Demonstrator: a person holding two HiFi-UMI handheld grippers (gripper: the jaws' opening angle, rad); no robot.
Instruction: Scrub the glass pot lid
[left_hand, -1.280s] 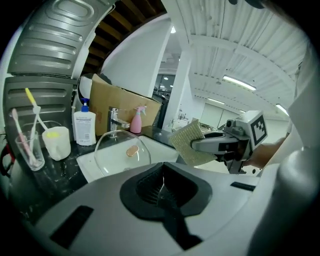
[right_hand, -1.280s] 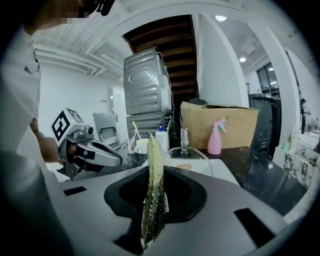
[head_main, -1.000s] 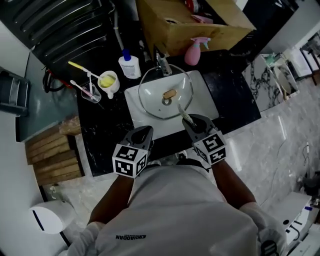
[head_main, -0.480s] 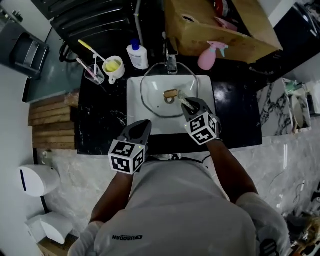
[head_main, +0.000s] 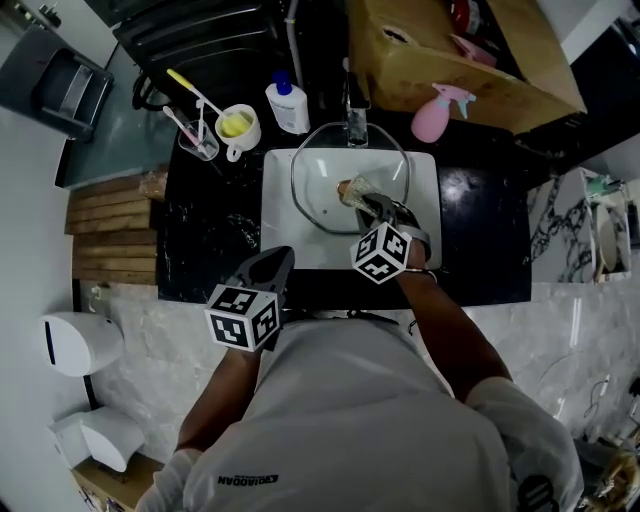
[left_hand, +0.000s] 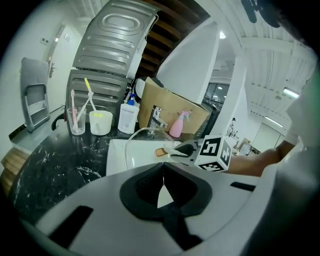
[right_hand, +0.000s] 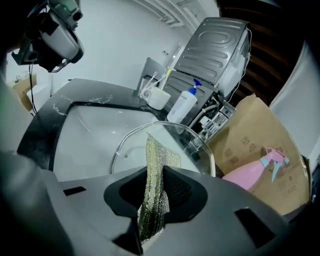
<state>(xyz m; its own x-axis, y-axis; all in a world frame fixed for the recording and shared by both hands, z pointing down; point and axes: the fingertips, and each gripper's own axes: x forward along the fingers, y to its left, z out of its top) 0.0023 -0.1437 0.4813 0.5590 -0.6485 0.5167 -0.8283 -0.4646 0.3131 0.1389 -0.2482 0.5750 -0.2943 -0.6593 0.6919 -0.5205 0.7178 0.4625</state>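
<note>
The glass pot lid (head_main: 318, 190) lies in the white sink (head_main: 284, 248), its brown knob (head_main: 344, 188) at the middle. My right gripper (head_main: 368, 203) is over the lid, shut on a yellow-green mesh scouring cloth (head_main: 357, 187) whose end reaches the knob. In the right gripper view the cloth (right_hand: 152, 180) stands pinched between the jaws (right_hand: 150, 200) above the lid (right_hand: 175, 136). My left gripper (head_main: 272, 265) hangs at the counter's near edge, shut and empty, apart from the lid. From the left gripper view (left_hand: 163, 172) I see the lid (left_hand: 142, 137) and the right gripper's marker cube (left_hand: 212, 152).
On the black marble counter (head_main: 210, 240) stand a cup (head_main: 238, 127) and a glass (head_main: 198, 143) with toothbrushes, and a soap bottle (head_main: 288, 105). A faucet (head_main: 356, 120) is behind the sink, a pink spray bottle (head_main: 434, 118) and a cardboard box (head_main: 450, 60) at the back right.
My right gripper has moved forward from the sink's near edge, carrying the cloth over the lid up to the knob. The left gripper has stayed at the counter's near edge.
</note>
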